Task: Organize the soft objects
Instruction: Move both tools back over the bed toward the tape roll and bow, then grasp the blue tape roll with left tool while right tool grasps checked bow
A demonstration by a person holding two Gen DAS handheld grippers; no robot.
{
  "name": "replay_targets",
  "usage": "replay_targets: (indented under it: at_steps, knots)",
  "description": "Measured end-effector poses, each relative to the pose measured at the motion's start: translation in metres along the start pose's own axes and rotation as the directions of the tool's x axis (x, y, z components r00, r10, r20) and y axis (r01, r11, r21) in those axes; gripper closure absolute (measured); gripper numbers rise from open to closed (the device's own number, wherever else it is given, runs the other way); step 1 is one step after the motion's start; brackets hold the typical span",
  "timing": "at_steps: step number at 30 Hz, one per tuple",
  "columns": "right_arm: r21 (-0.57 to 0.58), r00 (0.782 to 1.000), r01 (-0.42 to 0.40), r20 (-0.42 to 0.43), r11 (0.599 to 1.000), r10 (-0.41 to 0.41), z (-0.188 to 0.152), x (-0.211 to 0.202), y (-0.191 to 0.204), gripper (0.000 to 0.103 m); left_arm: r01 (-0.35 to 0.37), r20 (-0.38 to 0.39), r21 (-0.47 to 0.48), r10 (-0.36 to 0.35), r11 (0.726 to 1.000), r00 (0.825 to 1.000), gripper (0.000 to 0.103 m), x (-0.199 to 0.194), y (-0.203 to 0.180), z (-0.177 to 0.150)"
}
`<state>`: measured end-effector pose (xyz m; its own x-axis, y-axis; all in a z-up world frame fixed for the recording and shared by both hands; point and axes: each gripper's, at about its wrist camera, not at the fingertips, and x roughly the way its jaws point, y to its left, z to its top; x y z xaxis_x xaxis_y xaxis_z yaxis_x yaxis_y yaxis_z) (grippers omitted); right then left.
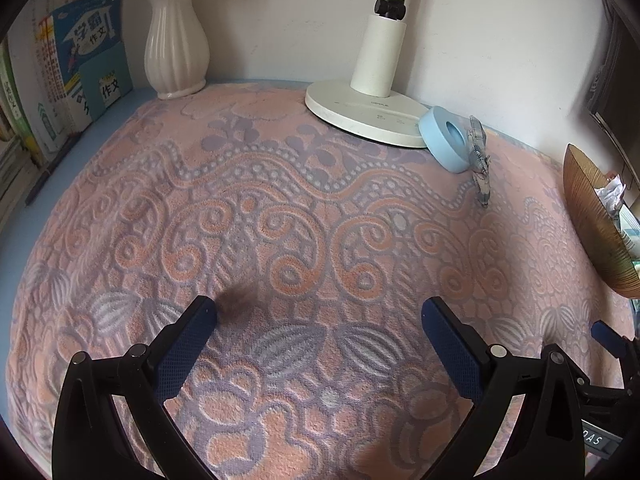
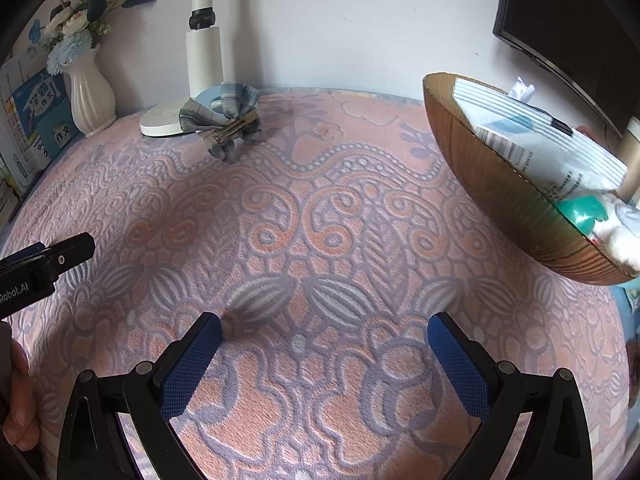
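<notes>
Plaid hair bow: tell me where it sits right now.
The plaid hair bow lies at the far left of the patterned cloth in the right wrist view, leaning against the blue tape roll beside the white lamp base.

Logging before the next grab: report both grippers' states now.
Left gripper: open, holding nothing.
Right gripper: open, holding nothing.

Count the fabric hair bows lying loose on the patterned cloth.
1. The grey plaid fabric hair bow with a metal clip leans against the light blue ring by the white lamp base. The ribbed golden bowl may hide others.
</notes>
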<state>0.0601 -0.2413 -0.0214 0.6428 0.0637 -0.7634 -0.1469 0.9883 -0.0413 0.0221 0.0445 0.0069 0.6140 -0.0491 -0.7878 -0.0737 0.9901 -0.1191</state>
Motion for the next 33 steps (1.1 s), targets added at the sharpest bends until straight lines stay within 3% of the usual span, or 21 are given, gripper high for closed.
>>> replay_targets:
  at_steps: [3, 7, 9, 11, 13, 14, 18, 20, 22, 25, 28, 32, 33]
  knots:
    - [0.048, 0.997, -0.043, -0.061, 0.998, 0.046, -0.007, 0.002, -0.012, 0.0, 0.026, -0.024, -0.007, -0.026, 1.0, 0.999, 0.001, -0.003, 0.001, 0.001]
    - [0.065, 0.984, -0.032, -0.173, 0.997, 0.043, -0.011, -0.004, -0.017, 0.0, 0.174, -0.084, -0.112, -0.184, 0.978, 0.979, 0.007, -0.009, 0.01, 0.013]
    - [0.069, 0.968, -0.061, -0.24, 0.996, 0.076, -0.006, -0.005, -0.018, 0.0, 0.23, -0.059, -0.14, -0.239, 0.963, 0.969, 0.009, -0.02, 0.011, 0.027]
    - [0.122, 0.951, -0.142, -0.258, 0.982, 0.169, 0.005, -0.006, -0.023, 0.0, 0.253, -0.026, -0.122, -0.258, 0.96, 0.966, 0.009, -0.034, 0.006, 0.045]
    - [0.223, 0.927, -0.244, -0.234, 0.944, 0.295, 0.021, -0.007, -0.034, 0.004, 0.261, 0.01, -0.071, -0.261, 0.963, 0.965, 0.009, -0.047, -0.003, 0.064]
    - [0.265, 0.913, -0.29, -0.213, 0.92, 0.349, 0.029, -0.006, -0.04, 0.012, 0.261, 0.029, -0.042, -0.26, 0.964, 0.965, 0.009, -0.052, -0.007, 0.073]
    - [0.474, 0.806, -0.456, -0.139, 0.753, 0.575, 0.065, 0.018, -0.063, 0.041, 0.292, 0.063, 0.007, -0.291, 0.957, 0.955, 0.009, -0.048, -0.011, 0.108]
    - [0.531, 0.763, -0.494, -0.116, 0.689, 0.636, 0.079, 0.035, -0.064, 0.043, 0.36, 0.052, -0.036, -0.358, 0.932, 0.932, 0.01, -0.032, -0.006, 0.121]
    - [0.52, 0.768, -0.498, -0.107, 0.694, 0.631, 0.1, 0.045, -0.057, 0.043, 0.397, 0.045, -0.068, -0.394, 0.915, 0.918, 0.02, -0.011, -0.002, 0.131]
    - [0.458, 0.802, -0.49, -0.099, 0.742, 0.59, 0.121, 0.056, -0.043, 0.043, 0.438, 0.041, -0.039, -0.436, 0.898, 0.899, 0.021, 0.01, -0.014, 0.137]
    - [0.417, 0.817, -0.49, -0.087, 0.765, 0.57, 0.138, 0.074, -0.025, 0.043, 0.411, 0.043, 0.016, -0.411, 0.911, 0.91, 0.021, 0.026, -0.032, 0.141]
    - [0.426, 0.795, -0.526, -0.06, 0.736, 0.603, 0.142, 0.097, -0.011, 0.043, 0.416, 0.028, 0.029, -0.417, 0.909, 0.909, 0.021, 0.047, -0.04, 0.144]
    - [0.408, 0.808, -0.513, -0.066, 0.755, 0.585, 0.143, 0.101, -0.005, 0.05, 0.415, 0.026, 0.034, -0.416, 0.909, 0.909, 0.023, 0.05, -0.041, 0.144]
